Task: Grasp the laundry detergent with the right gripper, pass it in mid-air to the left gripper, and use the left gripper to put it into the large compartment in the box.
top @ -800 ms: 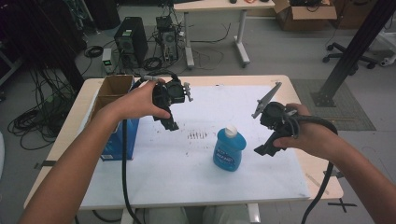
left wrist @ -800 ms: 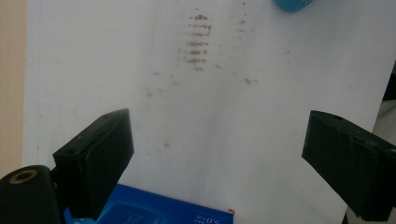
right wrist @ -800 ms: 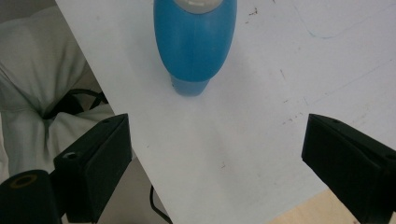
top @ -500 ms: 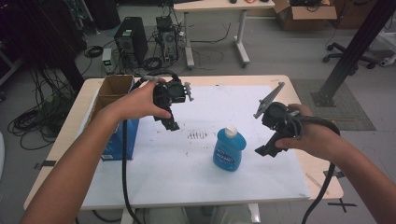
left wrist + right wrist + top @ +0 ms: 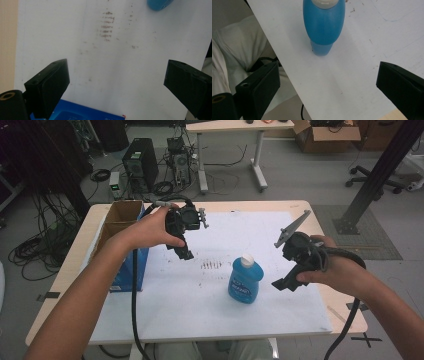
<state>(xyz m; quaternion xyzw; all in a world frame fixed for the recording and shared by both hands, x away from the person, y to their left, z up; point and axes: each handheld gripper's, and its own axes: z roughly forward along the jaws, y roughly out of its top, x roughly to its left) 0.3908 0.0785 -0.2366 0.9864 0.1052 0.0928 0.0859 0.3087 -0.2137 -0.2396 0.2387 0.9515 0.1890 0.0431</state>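
A blue bottle (image 5: 244, 280) with a white cap stands upright on the white sheet (image 5: 200, 295) near the table's middle. My left gripper (image 5: 183, 251) hovers above the sheet to the bottle's upper left, open, nothing between its jaws. In the left gripper view the gripper (image 5: 117, 82) looks down on a patch of brown smudges (image 5: 107, 26), and the bottle's edge (image 5: 158, 3) peeks in at the top. My right gripper (image 5: 283, 284) is held just right of the bottle, open and empty. In the right gripper view the gripper (image 5: 329, 82) faces the bottle (image 5: 323, 25) from above.
A blue-sided cardboard box (image 5: 122, 240) stands open at the table's left edge, beside my left forearm. Brown smudges (image 5: 211, 265) mark the sheet left of the bottle. Beyond the table are a computer tower (image 5: 140, 165), loose cables and a desk's legs. The person's lap (image 5: 239, 50) lies below the table's near edge.
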